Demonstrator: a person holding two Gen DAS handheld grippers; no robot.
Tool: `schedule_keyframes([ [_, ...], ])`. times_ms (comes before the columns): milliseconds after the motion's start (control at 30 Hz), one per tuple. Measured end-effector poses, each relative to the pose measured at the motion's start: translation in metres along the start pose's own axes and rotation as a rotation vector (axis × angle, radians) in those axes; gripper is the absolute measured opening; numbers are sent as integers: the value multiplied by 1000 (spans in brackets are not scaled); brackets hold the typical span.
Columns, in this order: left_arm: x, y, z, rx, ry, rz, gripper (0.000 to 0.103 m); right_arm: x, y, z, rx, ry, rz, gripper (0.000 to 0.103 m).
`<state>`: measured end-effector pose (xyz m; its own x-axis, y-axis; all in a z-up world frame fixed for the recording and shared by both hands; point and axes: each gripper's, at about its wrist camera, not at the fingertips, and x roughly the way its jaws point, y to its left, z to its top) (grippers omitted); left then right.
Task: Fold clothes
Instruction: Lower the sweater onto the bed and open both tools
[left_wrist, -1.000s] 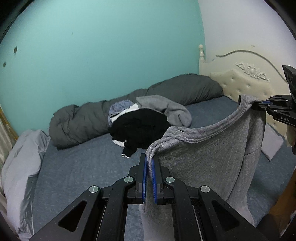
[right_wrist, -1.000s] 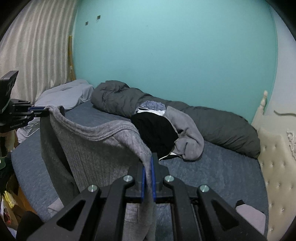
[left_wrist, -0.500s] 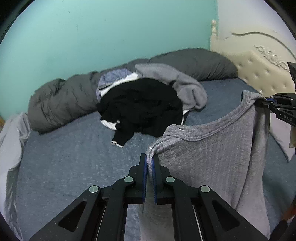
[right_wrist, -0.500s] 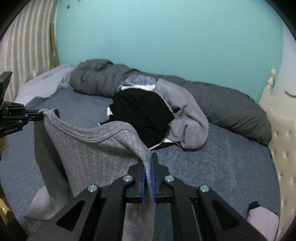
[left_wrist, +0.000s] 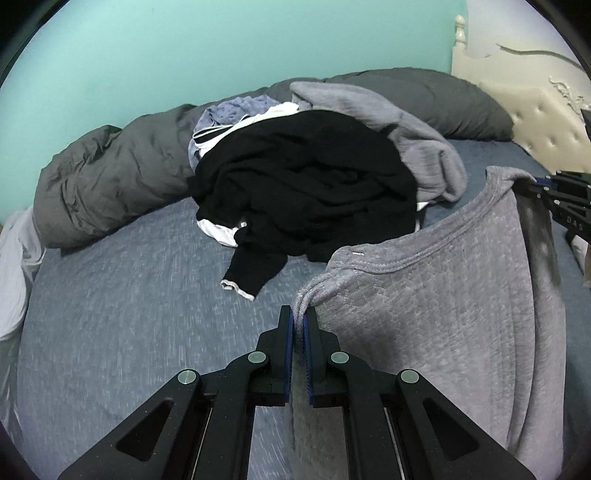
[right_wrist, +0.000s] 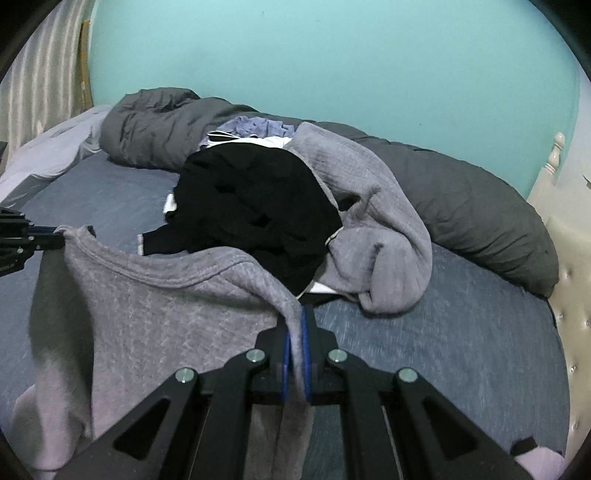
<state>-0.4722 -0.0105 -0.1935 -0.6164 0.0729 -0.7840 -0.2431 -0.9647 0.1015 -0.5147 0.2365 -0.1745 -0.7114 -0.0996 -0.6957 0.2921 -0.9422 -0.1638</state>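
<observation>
While our left gripper (left_wrist: 299, 325) and right gripper (right_wrist: 295, 325) each stay off the bed, clamped on a shoulder of the grey sweater (left_wrist: 436, 302) hanging between them above the blue sheet (left_wrist: 122, 314), we judge it could bunch if one corner slips. Beyond lie the clothes pile (left_wrist: 310, 181), a grey duvet (left_wrist: 110, 173), and the turquoise wall (left_wrist: 221, 48).

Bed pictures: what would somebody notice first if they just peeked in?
First, the grey sweater stretched in the air over the bed, pinched at one shoulder by the left gripper and at the other by the right gripper. Behind it sits a messy clothes pile topped by a black garment.
</observation>
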Motion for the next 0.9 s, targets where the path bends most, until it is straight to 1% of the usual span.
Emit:
schedule_keyframes([
  [67,18,1,0,-4,17,5,6,20,1,5,-7,11,-20,5],
  [133,37,2,-3,-10,40,9,6,41,3,2,-6,39,-30,5],
  [233,66,3,-14,-22,77,8,7,73,9,-12,-6,89,-28,5],
  [300,84,3,-25,-42,103,-5,8,92,11,-26,11,118,-2,5],
  [333,93,4,-30,-54,117,-14,10,101,11,-33,28,140,21,5],
  [367,101,4,-35,-68,130,-22,10,108,11,-41,41,159,19,11],
  [400,105,5,-40,-86,137,-28,23,116,11,-48,51,175,7,17],
  [433,108,7,-43,-102,136,-29,48,119,10,-53,69,184,5,34],
  [467,109,9,-47,-122,127,-35,60,122,9,-57,90,191,6,55],
  [500,106,13,-49,-147,107,-49,71,120,6,-62,118,179,7,61],
  [567,98,23,-53,-198,86,-72,71,109,-5,-71,209,122,47,63],
  [633,84,31,-58,-243,62,-81,71,97,-16,-78,297,91,86,67],
  [733,55,41,-79,-301,33,-121,71,73,-25,-93,403,51,143,67],
  [800,33,44,-103,-329,13,-134,71,55,-29,-105,466,27,184,67],
  [900,5,39,-146,-347,6,-140,71,18,-24,-142,573,8,288,67],
])
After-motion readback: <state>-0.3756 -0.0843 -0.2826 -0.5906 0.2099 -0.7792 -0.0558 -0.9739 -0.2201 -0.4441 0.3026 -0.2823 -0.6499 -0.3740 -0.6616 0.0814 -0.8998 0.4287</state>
